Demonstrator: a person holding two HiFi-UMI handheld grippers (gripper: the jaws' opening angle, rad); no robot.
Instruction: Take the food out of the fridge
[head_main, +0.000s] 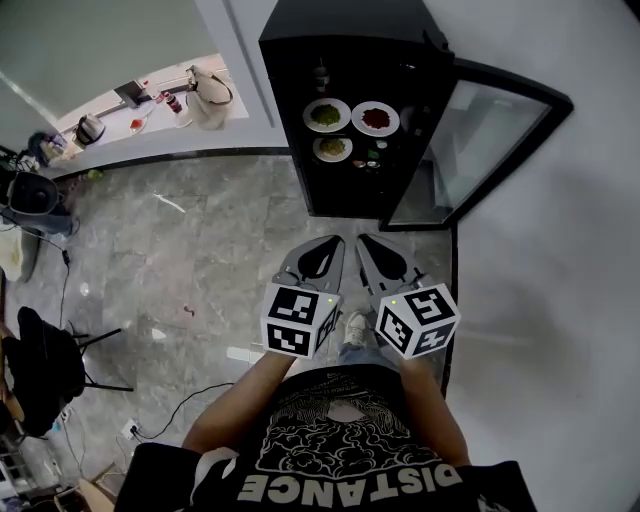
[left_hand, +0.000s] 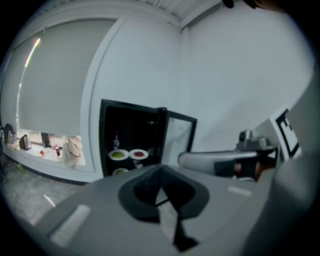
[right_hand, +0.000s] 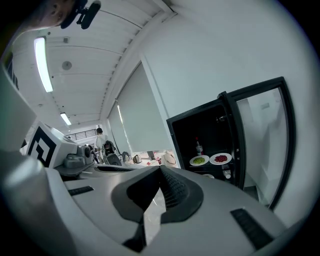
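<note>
Left tool (head_main: 337, 241) and right tool (head_main: 363, 240), apparently closed, face the fridge (head_main: 340, 30).

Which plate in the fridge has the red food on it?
The top-shelf plate nearest the open door. The plate beside it holds green food, and the lower plate holds yellowish food.
</note>
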